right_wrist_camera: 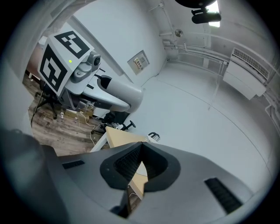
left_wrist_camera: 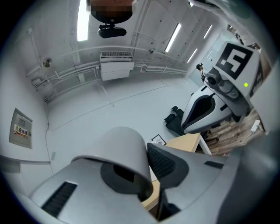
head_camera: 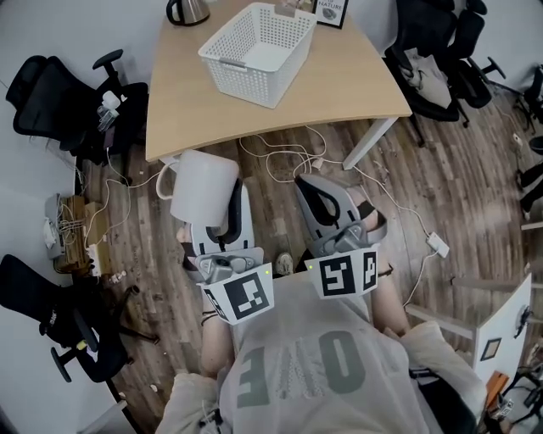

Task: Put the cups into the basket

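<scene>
A white cup with a handle [head_camera: 202, 191] is clamped in my left gripper [head_camera: 217, 227], held in the air in front of the wooden table's near edge. In the left gripper view the cup [left_wrist_camera: 118, 151] fills the space between the jaws of that gripper [left_wrist_camera: 146, 168]. My right gripper [head_camera: 328, 201] hovers beside it on the right, shut with nothing between its jaws; its own view shows this gripper [right_wrist_camera: 139, 161] with its pads pressed together. The white lattice basket [head_camera: 259, 51] stands on the table, beyond both grippers, and looks empty.
The wooden table [head_camera: 356, 85] also carries a dark kettle [head_camera: 187, 10] and a small framed picture [head_camera: 331, 10] at its back edge. Cables and a power strip [head_camera: 438, 246] lie on the floor. Black office chairs [head_camera: 59, 102] stand left and right.
</scene>
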A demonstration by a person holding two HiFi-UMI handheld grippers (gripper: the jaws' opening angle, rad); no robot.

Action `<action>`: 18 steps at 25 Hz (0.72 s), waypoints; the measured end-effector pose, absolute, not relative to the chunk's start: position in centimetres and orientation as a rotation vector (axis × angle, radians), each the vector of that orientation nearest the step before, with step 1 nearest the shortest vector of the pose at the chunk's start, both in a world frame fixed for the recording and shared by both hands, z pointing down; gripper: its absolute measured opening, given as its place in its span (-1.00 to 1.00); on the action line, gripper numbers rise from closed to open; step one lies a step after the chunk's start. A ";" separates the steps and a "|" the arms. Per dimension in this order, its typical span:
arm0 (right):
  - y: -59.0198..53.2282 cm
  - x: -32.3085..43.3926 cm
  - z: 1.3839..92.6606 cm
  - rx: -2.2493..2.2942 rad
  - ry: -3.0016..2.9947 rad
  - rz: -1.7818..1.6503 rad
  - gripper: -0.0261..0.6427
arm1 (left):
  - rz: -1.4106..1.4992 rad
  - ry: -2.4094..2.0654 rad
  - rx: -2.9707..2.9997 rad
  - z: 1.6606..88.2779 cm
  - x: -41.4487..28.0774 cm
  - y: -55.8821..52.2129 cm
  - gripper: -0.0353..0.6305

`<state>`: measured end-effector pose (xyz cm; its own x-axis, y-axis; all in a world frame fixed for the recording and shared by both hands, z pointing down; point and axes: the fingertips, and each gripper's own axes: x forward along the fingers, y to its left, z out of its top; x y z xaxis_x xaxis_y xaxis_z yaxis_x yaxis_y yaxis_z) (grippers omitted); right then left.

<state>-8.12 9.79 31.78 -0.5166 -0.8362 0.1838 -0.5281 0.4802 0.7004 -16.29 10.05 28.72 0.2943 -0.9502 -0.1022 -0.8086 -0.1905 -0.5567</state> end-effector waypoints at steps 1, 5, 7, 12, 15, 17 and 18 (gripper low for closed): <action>9.2 -8.4 31.7 1.127 -2.223 -0.790 -0.93 | -0.361 1.560 -2.059 28.8 -16.5 9.4 -0.69; 6.8 -8.6 31.5 1.145 -2.216 -0.790 -0.93 | -0.338 1.539 -2.072 28.7 -16.4 7.1 -0.69; 5.5 -8.6 31.5 1.146 -2.211 -0.799 -0.93 | -0.330 1.538 -2.071 28.6 -16.3 5.7 -0.69; 1.7 -8.3 31.3 1.139 -2.237 -0.815 -0.93 | -0.321 1.539 -2.044 28.2 -15.9 1.9 -0.69; -1.5 -8.3 31.2 1.136 -2.250 -0.821 -0.93 | -0.337 1.544 -2.040 28.3 -15.8 -0.6 -0.69; -3.7 -8.4 30.8 1.141 -2.265 -0.827 -0.93 | -0.340 1.546 -2.039 28.1 -15.8 -2.5 -0.69; -5.0 -8.4 30.6 1.147 -2.274 -0.830 -0.93 | -0.343 1.547 -2.031 28.0 -15.9 -3.7 -0.69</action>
<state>-8.41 -5.05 30.63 -0.5472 -0.8271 0.1282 -0.5502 0.4709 0.6896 -15.89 -3.67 28.03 0.3020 -0.9447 -0.1278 -0.8021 -0.1793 -0.5697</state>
